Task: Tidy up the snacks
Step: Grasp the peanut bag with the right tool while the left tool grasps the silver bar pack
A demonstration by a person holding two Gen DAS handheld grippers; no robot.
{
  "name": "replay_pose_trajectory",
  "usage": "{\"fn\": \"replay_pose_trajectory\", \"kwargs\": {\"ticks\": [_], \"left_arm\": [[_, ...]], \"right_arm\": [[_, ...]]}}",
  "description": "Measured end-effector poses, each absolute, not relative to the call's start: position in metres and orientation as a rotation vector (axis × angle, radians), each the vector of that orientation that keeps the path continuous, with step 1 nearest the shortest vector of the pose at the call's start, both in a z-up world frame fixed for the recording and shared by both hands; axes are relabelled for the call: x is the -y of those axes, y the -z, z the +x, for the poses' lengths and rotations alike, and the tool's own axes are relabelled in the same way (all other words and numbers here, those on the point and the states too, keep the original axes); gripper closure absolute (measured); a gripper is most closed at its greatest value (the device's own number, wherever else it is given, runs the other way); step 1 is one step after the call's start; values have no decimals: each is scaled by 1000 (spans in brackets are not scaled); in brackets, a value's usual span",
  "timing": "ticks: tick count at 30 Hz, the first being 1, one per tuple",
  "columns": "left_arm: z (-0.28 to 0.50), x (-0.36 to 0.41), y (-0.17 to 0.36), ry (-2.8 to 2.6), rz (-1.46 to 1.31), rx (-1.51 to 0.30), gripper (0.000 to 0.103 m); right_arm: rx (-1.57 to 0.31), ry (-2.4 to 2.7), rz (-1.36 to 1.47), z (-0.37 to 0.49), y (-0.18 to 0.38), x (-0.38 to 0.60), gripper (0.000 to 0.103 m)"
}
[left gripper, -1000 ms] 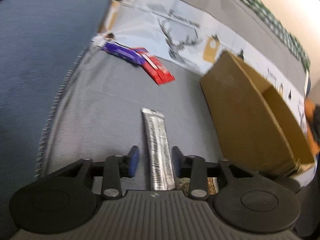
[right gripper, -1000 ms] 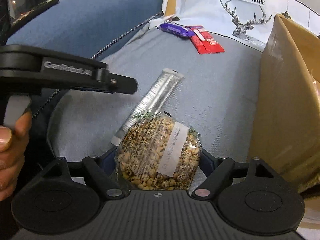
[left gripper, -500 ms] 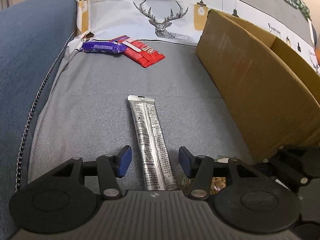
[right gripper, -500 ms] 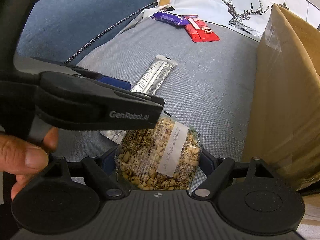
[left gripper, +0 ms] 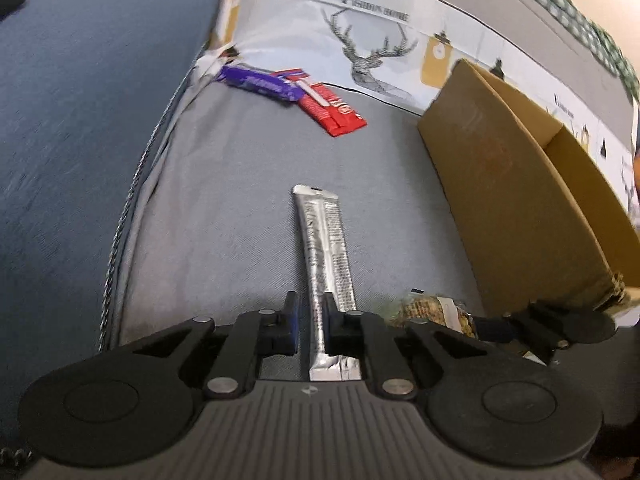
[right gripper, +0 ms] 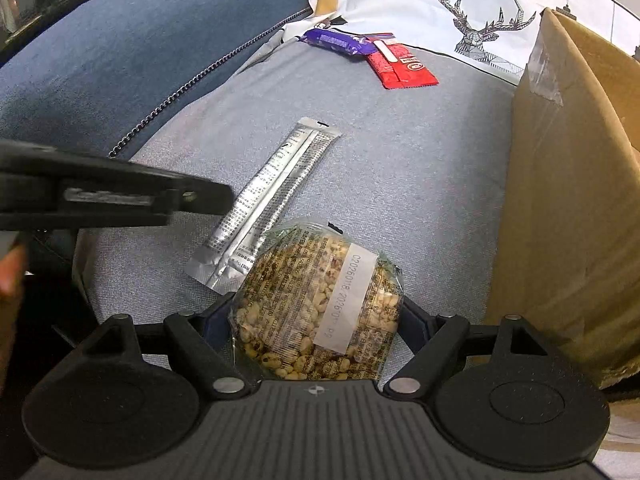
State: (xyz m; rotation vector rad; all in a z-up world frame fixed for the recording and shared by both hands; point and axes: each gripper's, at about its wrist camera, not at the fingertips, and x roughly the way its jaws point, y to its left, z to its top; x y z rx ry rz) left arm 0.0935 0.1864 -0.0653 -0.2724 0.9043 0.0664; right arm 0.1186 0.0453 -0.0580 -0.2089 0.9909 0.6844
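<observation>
A long silver snack stick (left gripper: 325, 248) lies on the grey sofa cushion (left gripper: 224, 208). My left gripper (left gripper: 309, 307) has its jaws closed narrowly around the stick's near end; the stick also shows in the right wrist view (right gripper: 272, 196). My right gripper (right gripper: 316, 312) is shut on a round clear pack of puffed grain (right gripper: 320, 304), held beside the cardboard box (right gripper: 568, 200). The pack also shows in the left wrist view (left gripper: 436, 312). A purple bar (left gripper: 260, 80) and a red packet (left gripper: 332, 108) lie at the cushion's far end.
The open cardboard box (left gripper: 520, 184) stands at the right on the cushion. A blue sofa arm (left gripper: 80, 100) rises at the left. A white cloth with a deer print (left gripper: 360, 40) covers the backrest. The left gripper's body (right gripper: 112, 196) crosses the right wrist view.
My left gripper's jaws have narrowed from wide open to closed on the silver stick's near end. The right gripper keeps hold of the grain pack, with little movement.
</observation>
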Motion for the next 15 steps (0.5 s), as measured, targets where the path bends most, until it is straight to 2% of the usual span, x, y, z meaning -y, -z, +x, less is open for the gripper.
{"fn": "replay_pose_trajectory", "kwargs": {"ticks": [1,3,6,9,10,15], "left_arm": [[94,-189,66,-71,-294,-904,76],[96,-193,68,-84,-322,-905,63],[103,-190,71,-65,-317,-902,57],[108,-181,73,-51,-270,-903,44],[110,-179,74,-43,-258,-900,42],[116,-170,80,-43,-199,-904,41]], "right_arm": [[-992,-684,-208,119,58,-45,20],[-991,-683,-205,118,57,-44,20],[-991,-683,-204,118,57,-45,20],[-998,-682,-210,119,59,-45,20],[-997,-684,-214,119,60,-45,19],[-995,-683,-224,119,61,-48,19]]}}
